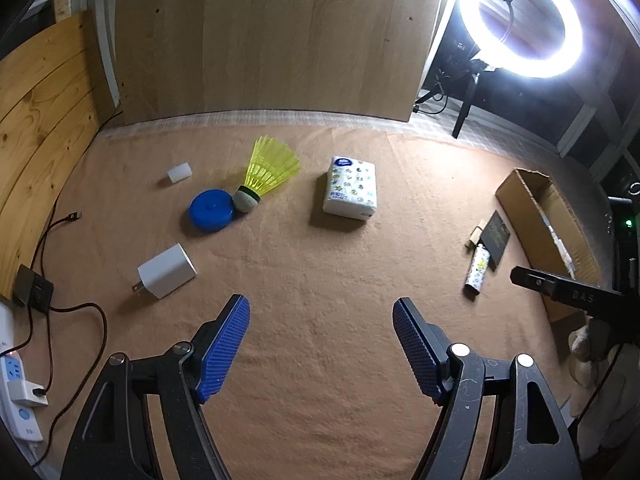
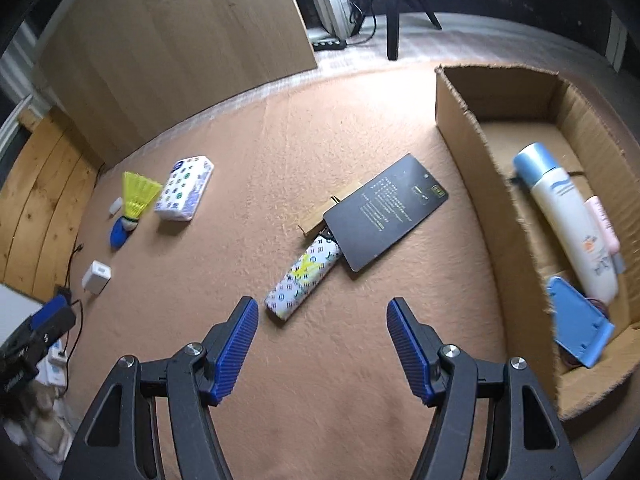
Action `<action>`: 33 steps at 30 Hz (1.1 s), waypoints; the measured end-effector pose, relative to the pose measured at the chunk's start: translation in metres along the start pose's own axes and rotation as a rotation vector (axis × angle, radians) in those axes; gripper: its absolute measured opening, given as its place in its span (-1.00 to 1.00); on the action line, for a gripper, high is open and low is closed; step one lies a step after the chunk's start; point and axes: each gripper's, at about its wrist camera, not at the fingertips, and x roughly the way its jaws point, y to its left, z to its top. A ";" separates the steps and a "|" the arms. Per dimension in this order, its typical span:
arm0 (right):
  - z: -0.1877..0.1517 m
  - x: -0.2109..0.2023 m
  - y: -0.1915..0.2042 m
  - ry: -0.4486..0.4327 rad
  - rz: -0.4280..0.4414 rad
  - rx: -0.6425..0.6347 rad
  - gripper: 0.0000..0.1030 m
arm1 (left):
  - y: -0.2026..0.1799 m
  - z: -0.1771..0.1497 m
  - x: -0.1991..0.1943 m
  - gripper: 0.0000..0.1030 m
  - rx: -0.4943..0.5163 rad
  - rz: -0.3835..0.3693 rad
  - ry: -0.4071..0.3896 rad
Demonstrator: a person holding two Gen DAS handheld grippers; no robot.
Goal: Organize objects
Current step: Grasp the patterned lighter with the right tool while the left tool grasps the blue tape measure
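Note:
My left gripper (image 1: 321, 312) is open and empty above the tan cloth. Ahead of it lie a white charger (image 1: 167, 271), a blue round disc (image 1: 211, 210), a yellow shuttlecock (image 1: 266, 172), a small white block (image 1: 179, 172) and a tissue pack (image 1: 351, 187). My right gripper (image 2: 318, 312) is open and empty. Just ahead of it lie a patterned lighter (image 2: 302, 278), a black card (image 2: 386, 210) and a wooden clip (image 2: 330, 208). The cardboard box (image 2: 476, 152) at the right holds a white bottle (image 2: 568, 224), a pink tube (image 2: 602, 216) and a blue plastic piece (image 2: 576, 320).
A wooden board (image 1: 264, 36) stands at the back. A ring light (image 1: 520, 20) on a tripod glares at the back right. Cables and a power strip (image 1: 16, 392) lie at the left edge, beside pine planks (image 1: 36, 100).

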 end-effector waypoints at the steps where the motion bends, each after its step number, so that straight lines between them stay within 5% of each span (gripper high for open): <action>1: 0.002 0.005 0.000 0.005 -0.004 0.014 0.14 | 0.002 0.002 0.002 0.50 0.002 0.010 0.000; 10: 0.020 0.042 -0.004 0.076 -0.046 0.108 -0.04 | 0.056 0.017 -0.003 0.50 -0.050 0.061 -0.018; 18: 0.030 0.056 0.015 0.102 -0.108 0.049 -0.11 | 0.101 0.046 0.006 0.50 -0.083 0.103 0.014; 28: 0.026 0.063 0.041 0.110 -0.172 -0.085 -0.45 | 0.095 0.072 0.052 0.50 0.049 0.093 0.081; 33: 0.020 0.063 0.046 0.112 -0.171 -0.122 -0.55 | 0.099 0.090 0.079 0.49 0.005 0.132 0.112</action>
